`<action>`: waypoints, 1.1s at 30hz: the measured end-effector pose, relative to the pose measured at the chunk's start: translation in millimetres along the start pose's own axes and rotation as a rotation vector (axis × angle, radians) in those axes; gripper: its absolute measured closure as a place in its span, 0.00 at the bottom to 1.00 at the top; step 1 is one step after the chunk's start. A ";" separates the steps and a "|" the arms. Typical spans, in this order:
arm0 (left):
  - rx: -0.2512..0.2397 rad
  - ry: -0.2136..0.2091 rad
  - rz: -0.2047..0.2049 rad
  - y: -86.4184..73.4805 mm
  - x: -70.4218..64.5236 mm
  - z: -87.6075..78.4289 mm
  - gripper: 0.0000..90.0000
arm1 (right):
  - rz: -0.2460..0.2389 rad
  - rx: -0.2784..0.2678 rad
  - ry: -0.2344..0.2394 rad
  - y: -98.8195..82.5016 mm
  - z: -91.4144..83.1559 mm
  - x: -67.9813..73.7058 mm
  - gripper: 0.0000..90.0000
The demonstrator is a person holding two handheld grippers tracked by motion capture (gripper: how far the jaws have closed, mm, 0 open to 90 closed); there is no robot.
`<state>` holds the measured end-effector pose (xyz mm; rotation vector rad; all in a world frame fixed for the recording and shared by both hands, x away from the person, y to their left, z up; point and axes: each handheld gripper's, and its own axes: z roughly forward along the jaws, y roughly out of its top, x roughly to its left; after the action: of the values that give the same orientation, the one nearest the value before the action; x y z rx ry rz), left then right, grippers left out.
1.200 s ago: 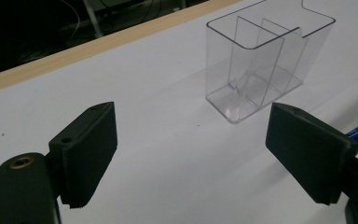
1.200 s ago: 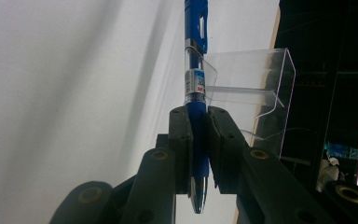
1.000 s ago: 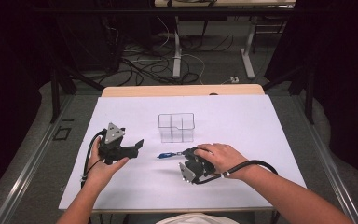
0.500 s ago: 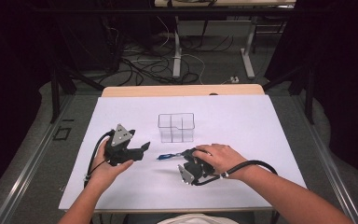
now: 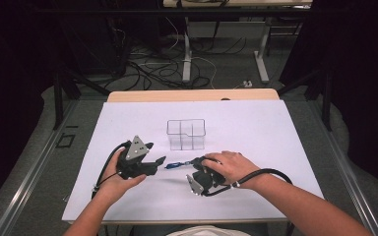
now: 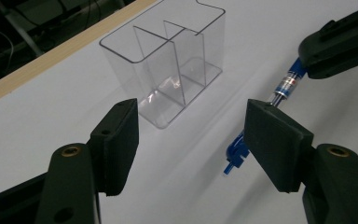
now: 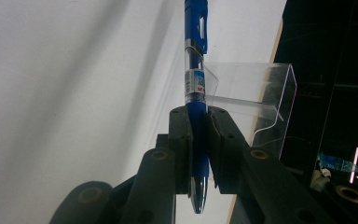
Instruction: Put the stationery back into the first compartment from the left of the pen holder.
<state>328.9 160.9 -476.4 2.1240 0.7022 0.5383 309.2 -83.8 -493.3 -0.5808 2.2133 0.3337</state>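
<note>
On the white desk (image 5: 275,128), near its front edge, the person's two hands meet around a blue ballpoint pen with a clear middle section and a silver tip (image 5: 175,165). The right tool (image 5: 197,163) is closed tightly on this pen. In the right gripper view the two black pads press on the blue grip part of the pen (image 7: 196,84), the silver tip points back toward the camera, and the clip end points away. The pen is lifted a little above the desk and lies almost level, with its clip end toward the left tool (image 5: 158,161).

The jaws of the left tool (image 6: 191,135) have just been closing, but they are not yet pressed on anything. In the left gripper view the clip end of the pen (image 6: 261,123) is just beside the right pad, partly hidden behind it, and the gap between the pads is of medium width.

Behind both tools stands a clear plastic organiser box with inner dividers (image 5: 186,133), upright and apart from the pen.
</note>
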 end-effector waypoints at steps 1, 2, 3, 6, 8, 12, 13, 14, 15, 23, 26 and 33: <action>0.005 -0.008 0.007 0.6 -1.1 0.3 0.41 | -0.007 -0.001 -0.001 0.4 -0.4 -0.9 0.90; 0.000 -0.007 0.020 1.1 -2.6 1.4 0.41 | -0.007 0.003 0.000 0.8 -1.1 -1.1 0.90; 0.009 -0.013 0.035 1.8 -5.0 2.3 0.42 | -0.016 -0.001 -0.005 1.1 -1.1 -1.7 0.90; 0.037 -0.029 0.072 2.5 -9.2 5.2 0.43 | -0.018 -0.003 -0.002 2.3 -1.3 -2.5 0.90; 0.054 -0.046 0.085 1.9 -13.3 8.7 0.45 | -0.022 -0.006 -0.006 2.7 -0.6 -1.9 0.90; 0.086 -0.071 0.108 1.5 -19.5 15.5 0.47 | -0.034 0.002 -0.005 4.0 0.2 0.4 0.90; 0.095 -0.077 0.119 1.9 -21.5 17.6 0.48 | -0.048 -0.013 -0.030 4.1 1.3 0.7 0.90; 0.108 -0.082 0.136 2.6 -22.7 18.7 0.48 | -0.054 -0.006 -0.015 4.7 1.4 1.0 0.90; 0.116 -0.086 0.149 3.2 -24.3 20.2 0.49 | -0.053 0.000 -0.010 5.0 1.4 1.7 0.90; 0.168 -0.102 0.247 7.9 -33.3 32.2 0.55 | -0.085 -0.001 -0.017 7.7 2.3 3.9 0.90; 0.182 -0.112 0.270 10.2 -35.6 36.4 0.56 | -0.089 -0.004 -0.021 8.7 2.3 4.3 0.90; 0.256 -0.123 0.333 8.5 -40.8 47.8 0.62 | -0.099 -0.013 -0.036 12.0 1.4 4.8 0.90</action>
<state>328.7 103.1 -502.5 2.5115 0.3633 0.5093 301.2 -74.4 -497.3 -0.6836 2.1411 0.3053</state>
